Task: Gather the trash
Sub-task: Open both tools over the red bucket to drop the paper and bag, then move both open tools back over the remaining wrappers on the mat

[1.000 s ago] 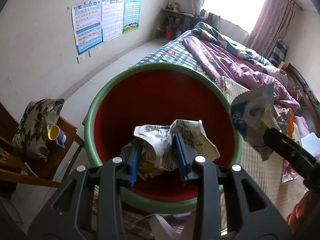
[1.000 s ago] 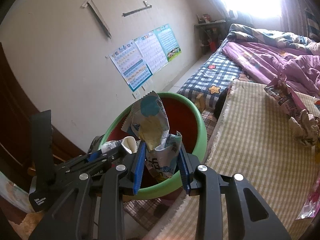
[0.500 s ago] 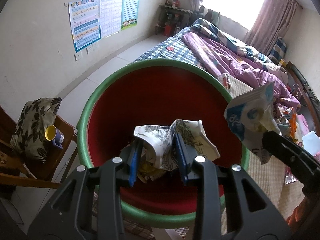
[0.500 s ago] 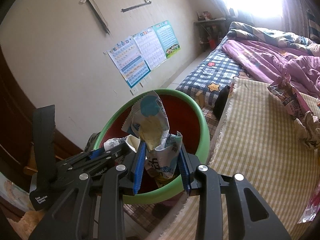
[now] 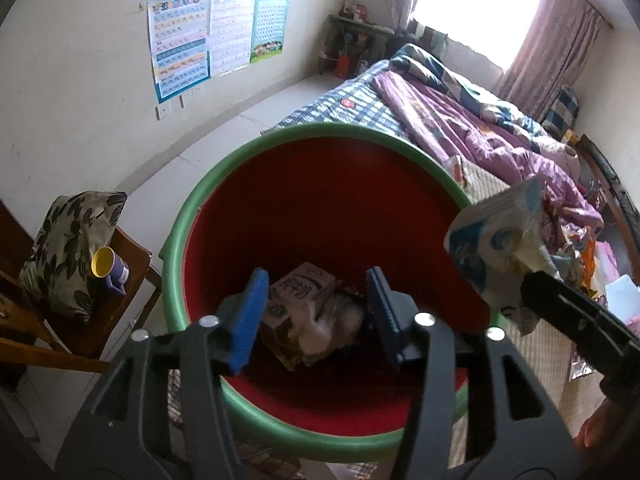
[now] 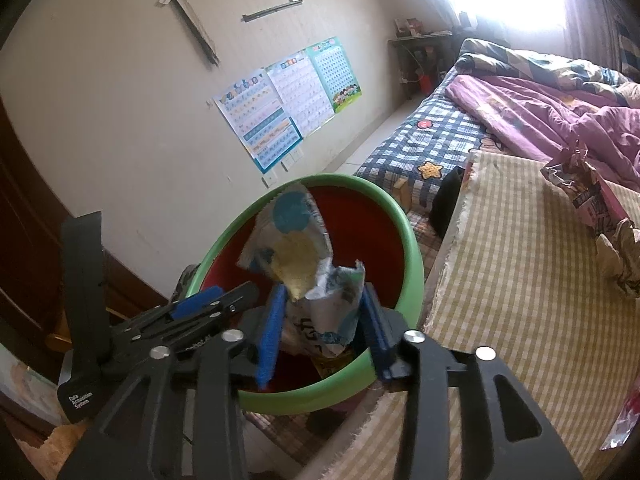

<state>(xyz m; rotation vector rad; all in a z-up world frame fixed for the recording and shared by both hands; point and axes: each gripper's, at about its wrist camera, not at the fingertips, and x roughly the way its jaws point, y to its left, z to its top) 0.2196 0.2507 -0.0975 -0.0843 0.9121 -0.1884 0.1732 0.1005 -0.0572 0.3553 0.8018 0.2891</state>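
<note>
Left gripper (image 5: 316,312): over the bin, its blue fingers (image 5: 250,320) spread wide apart with nothing between them
Right gripper (image 6: 322,328): at the near rim of the bin, its fingers (image 6: 270,336) squeezed on a crinkled blue and white wrapper (image 6: 304,264) that sticks up above them
Bin (image 5: 320,136): round, green rim, red inside, standing beside the bed
Trash in the bin: a small white carton (image 5: 298,296) and crumpled paper (image 5: 324,322) lie at the bottom
Mat (image 6: 520,260): checked yellow cloth on the near part of the bed, with more crumpled wrappers (image 6: 592,196) on its far edge
Chair (image 5: 120,280): wooden, left of the bin, with a leafy cushion (image 5: 68,248) and a yellow cup (image 5: 106,268) on it
Bed (image 5: 460,128): purple quilt in a heap, blue checked sheet under it
Wall (image 5: 80,60): three bright posters (image 5: 216,40) stuck side by side
</note>
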